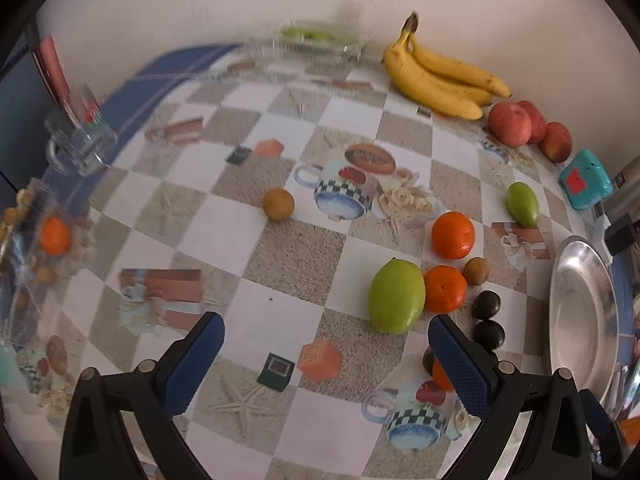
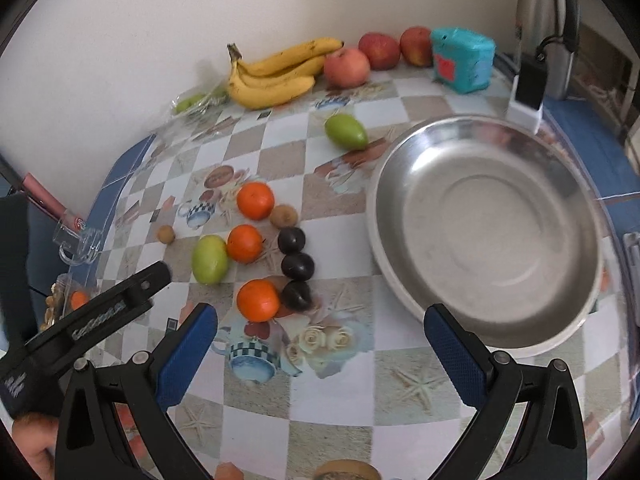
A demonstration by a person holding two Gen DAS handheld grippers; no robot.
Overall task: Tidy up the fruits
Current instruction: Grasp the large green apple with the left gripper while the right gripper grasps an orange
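Observation:
Loose fruit lies on a checkered tablecloth. A big green mango (image 1: pixel 396 297) (image 2: pixel 209 259) lies beside three oranges (image 2: pixel 255 200), three dark plums (image 2: pixel 291 239) and small brown fruits (image 2: pixel 283 215). A smaller green mango (image 2: pixel 345 131) lies farther back. Bananas (image 2: pixel 276 74) and red apples (image 2: pixel 346 67) sit by the wall. An empty steel bowl (image 2: pixel 486 224) stands at the right. My left gripper (image 1: pixel 326 354) is open and empty, just short of the big mango. My right gripper (image 2: pixel 320 344) is open and empty, in front of the nearest orange and the bowl.
A teal box (image 2: pixel 464 60), a steel flask (image 2: pixel 546 28) and a black-and-white charger (image 2: pixel 528 92) stand at the back right. A glass mug (image 1: pixel 80 144) with pens and a snack bag (image 1: pixel 36 240) sit at the table's left edge. A clear tray (image 1: pixel 316 42) holds green fruit by the wall.

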